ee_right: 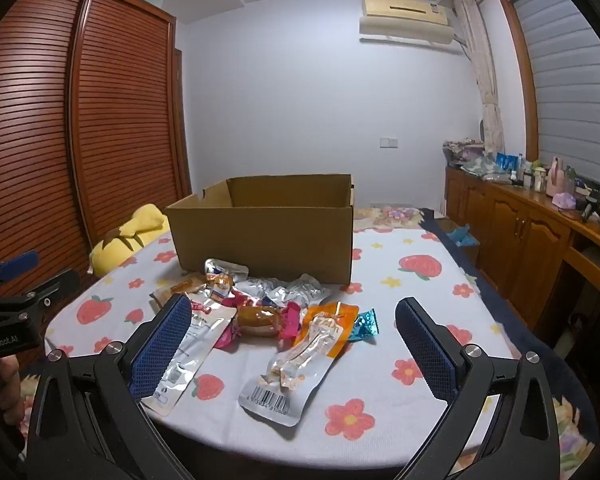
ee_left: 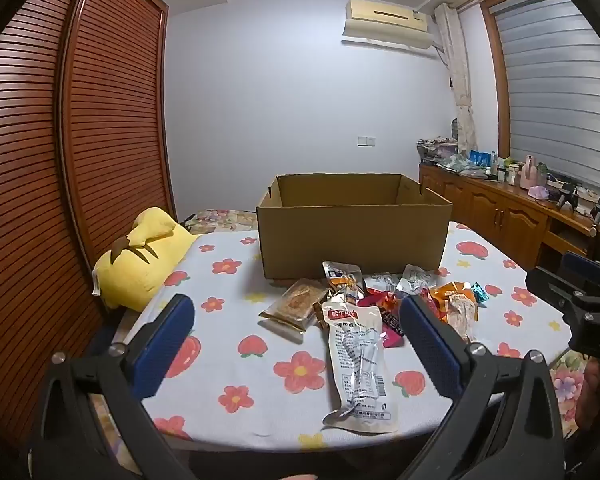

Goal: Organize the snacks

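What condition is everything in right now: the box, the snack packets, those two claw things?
Cardboard box: upright, flaps open, nothing visible inside.
Long white packet: sealed, lying flat on the tablecloth.
Orange-topped packet: sealed, flat, barcode end nearest.
Small blue packet: sealed, beside it.
Left gripper: open, empty.
Right gripper: open, empty.

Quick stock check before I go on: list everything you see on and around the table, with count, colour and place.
cardboard box: one, brown, open, far side of table
snack packets: a loose pile, exact count unclear, mixed silver, orange, pink, blue, in front of the box
long white packet: one, nearest the left tongs
tablecloth: one, white with red flowers and strawberries
plush toy: one, yellow, table's left edge
wardrobe: brown, left
sideboard: wooden, cluttered, right
left tongs: open, empty
right tongs: open, empty
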`<state>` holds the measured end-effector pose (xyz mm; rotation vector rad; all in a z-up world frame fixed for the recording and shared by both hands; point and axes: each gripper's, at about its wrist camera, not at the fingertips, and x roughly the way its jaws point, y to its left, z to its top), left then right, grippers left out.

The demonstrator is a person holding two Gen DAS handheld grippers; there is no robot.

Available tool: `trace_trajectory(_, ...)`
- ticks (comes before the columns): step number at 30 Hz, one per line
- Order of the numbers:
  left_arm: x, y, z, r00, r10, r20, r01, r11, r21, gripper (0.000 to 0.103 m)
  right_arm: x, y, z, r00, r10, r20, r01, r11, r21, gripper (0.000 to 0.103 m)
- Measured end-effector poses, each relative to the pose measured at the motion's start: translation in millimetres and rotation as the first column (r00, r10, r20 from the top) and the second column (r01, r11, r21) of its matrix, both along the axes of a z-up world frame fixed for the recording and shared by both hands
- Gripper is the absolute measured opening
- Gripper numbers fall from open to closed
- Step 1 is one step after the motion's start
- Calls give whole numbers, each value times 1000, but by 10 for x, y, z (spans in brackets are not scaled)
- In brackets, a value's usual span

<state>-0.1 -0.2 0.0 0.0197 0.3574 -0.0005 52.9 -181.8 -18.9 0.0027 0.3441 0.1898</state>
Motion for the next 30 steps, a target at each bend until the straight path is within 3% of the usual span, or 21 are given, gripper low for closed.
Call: trace_trajectory(30,-60,-26,56,1000,-6,6,6,1000,-1,103,-31,10,2,1000,1,-3,-1,1000,0,103)
